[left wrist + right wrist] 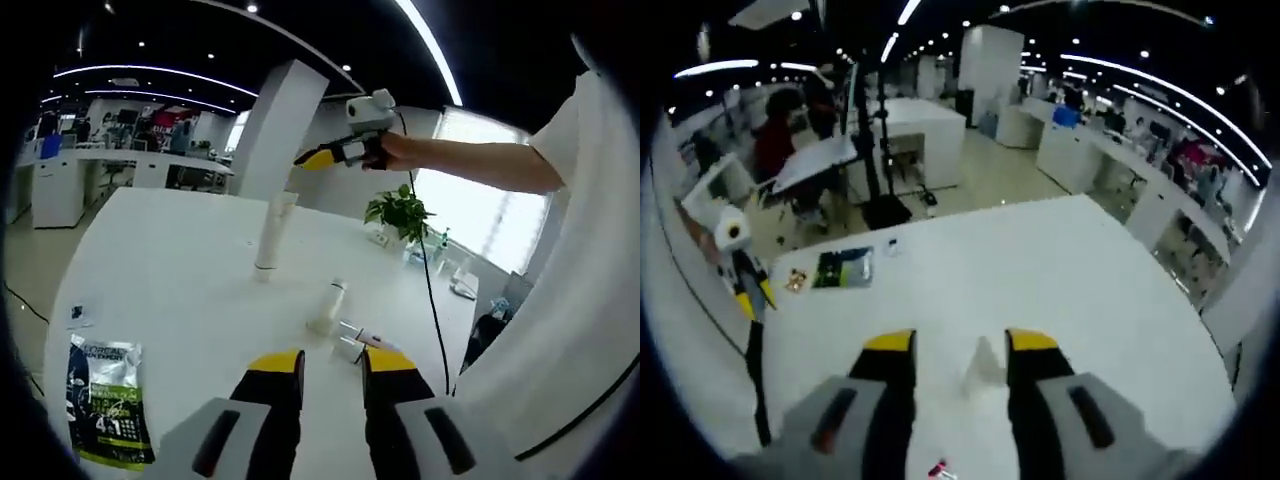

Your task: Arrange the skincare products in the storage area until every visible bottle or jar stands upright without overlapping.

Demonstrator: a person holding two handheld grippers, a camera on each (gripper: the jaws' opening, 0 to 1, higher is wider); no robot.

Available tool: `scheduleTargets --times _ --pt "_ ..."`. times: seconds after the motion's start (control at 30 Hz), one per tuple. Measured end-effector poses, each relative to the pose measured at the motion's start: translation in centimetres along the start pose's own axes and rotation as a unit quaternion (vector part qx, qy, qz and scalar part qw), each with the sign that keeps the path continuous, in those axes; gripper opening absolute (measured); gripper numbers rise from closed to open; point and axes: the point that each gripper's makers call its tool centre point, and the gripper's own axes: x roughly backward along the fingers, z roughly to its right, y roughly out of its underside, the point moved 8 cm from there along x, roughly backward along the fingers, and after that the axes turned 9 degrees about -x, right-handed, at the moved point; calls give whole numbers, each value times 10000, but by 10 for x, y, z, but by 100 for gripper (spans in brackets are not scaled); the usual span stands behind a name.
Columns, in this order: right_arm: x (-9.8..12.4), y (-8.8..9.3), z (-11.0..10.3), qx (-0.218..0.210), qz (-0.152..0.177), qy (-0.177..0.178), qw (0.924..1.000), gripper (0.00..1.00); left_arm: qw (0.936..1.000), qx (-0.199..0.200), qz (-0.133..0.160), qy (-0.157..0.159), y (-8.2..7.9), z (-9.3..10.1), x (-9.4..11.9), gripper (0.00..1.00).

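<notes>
White table (180, 270): green pouch (108, 400) marked "4:1", tall tube (274, 232) upright. Both hand-held grippers (332, 375) (960, 358) open, empty.

The left gripper view is taken from low over the near edge of the white table (180, 270), looking forward between its own yellow-tipped fingers (283, 362) across the tabletop toward a white pillar (275, 130) and bright windows. The right gripper (322, 158), held by an outstretched arm, is caught high in this view, well above the table.

The right gripper view is taken from higher up and is pointed steeply down at the same table (1040, 270), with the office floor and further desks seen beyond its far edge. The left gripper (745, 285) is seen at its left margin.

The tabletop is shared by both views, as are a printed green pouch (105, 400) (845, 267) and a tall white tube (275, 232) (985, 365).
</notes>
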Motion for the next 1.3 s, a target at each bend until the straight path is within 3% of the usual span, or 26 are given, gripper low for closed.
scheduleTargets --times 0.17,0.33,0.4,0.6,0.77,0.87,0.93,1.1,1.3 --pt "34 14 -41 -336 650 138 9972 39 9989 -357 -149 283 -14 -4 -22 24" --pt "66 34 -83 -923 1274 365 9869 41 9980 -502 -178 340 -30 -13 -47 36" --pt "79 46 -112 -1216 1516 425 9800 41 9966 -595 -284 499 -38 -14 -71 37" --pt "95 67 -153 -1030 1346 675 9832 44 9893 -1016 -672 808 -51 -6 -120 42" --pt "108 82 -168 -1243 1471 834 9777 45 9867 -1161 -783 830 -63 -2 -157 44" --pt "112 96 -173 -1328 1337 911 9779 45 9856 -1205 -913 762 -65 -1 -176 45" --pt "116 103 -177 -1559 1437 907 9731 45 9843 -1230 -1038 718 -66 -1 -188 46" --pt "122 121 -186 -1688 1407 949 9709 45 9779 -1373 -1460 593 -58 -6 -220 46" --pt "129 134 -191 -1908 1456 990 9657 45 9627 -1460 -2156 738 -41 3 -251 46"
